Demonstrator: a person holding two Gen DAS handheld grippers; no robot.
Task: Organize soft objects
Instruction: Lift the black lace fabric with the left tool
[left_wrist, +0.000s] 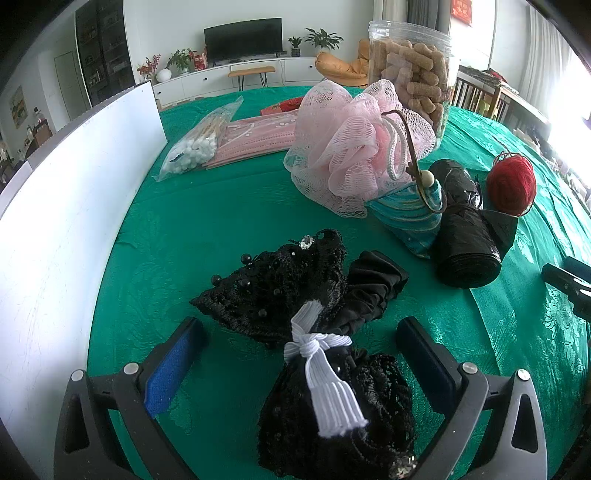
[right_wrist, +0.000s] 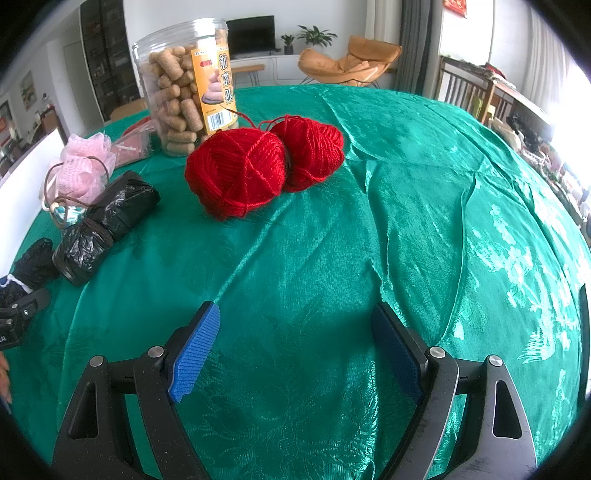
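Two grippers are at work over a green cloth (left_wrist: 229, 206), and both stand spread with nothing between the pads.

From the left wrist, the left gripper (left_wrist: 299, 358) straddles a black lace pouch (left_wrist: 332, 417) tied with a white band (left_wrist: 325, 373); the pouch lies between the open fingers, but the pads look apart from it. Just beyond it lie a second lace piece (left_wrist: 280, 284) and a black scrunchie (left_wrist: 373, 291), touching each other. Farther off sit a pink loofah (left_wrist: 351, 147), a teal pouch (left_wrist: 410, 218), a bag roll (left_wrist: 465, 243), a jar (left_wrist: 413, 70) and red yarn (left_wrist: 511, 184).

From the right wrist, the right gripper (right_wrist: 295, 354) hovers over bare cloth, released, well short of two yarn balls (right_wrist: 236, 173) resting against each other near the jar.

I'd judge the left is about to take the pouch: it needs to close around the bunched middle, low enough to catch the fabric. The right must reach forward to the yarn.
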